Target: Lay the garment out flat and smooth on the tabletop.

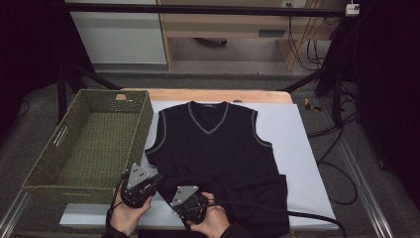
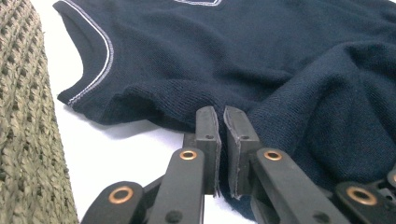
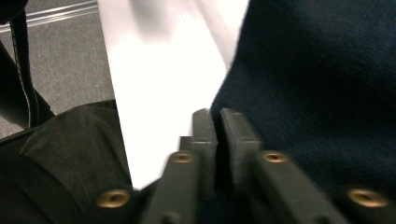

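Nearest the person, two hands come in over the counter's front edge, each holding one claw. The left hand (image 1: 126,215) sits at the front left, its wrist angled so the left claw (image 1: 157,177) points forward and to the right at the front left corner of the vest. In the left gripper view, the left claw (image 2: 221,122) has its two black jaws drawn together with a thin fold of dark knit pinched between the pads, right at the garment's hem. Just beside it, the right hand (image 1: 214,224) holds the right claw (image 1: 198,194), which rests over the hem, near its middle. In the right gripper view, the right claw (image 3: 217,122) is likewise closed on the edge of the dark fabric, with the picture somewhat blurred.

There is one vest (image 1: 215,148), black with pale trim at the V-neck and the two armholes. It lies flat on a white sheet (image 1: 302,148) in the middle of the counter (image 1: 218,95), neck toward the far edge, its front right part bunched and folded over.

To the left stands one green woven basket (image 1: 34,173), touching the sheet's left edge, its right wall just beside the vest's left armhole.
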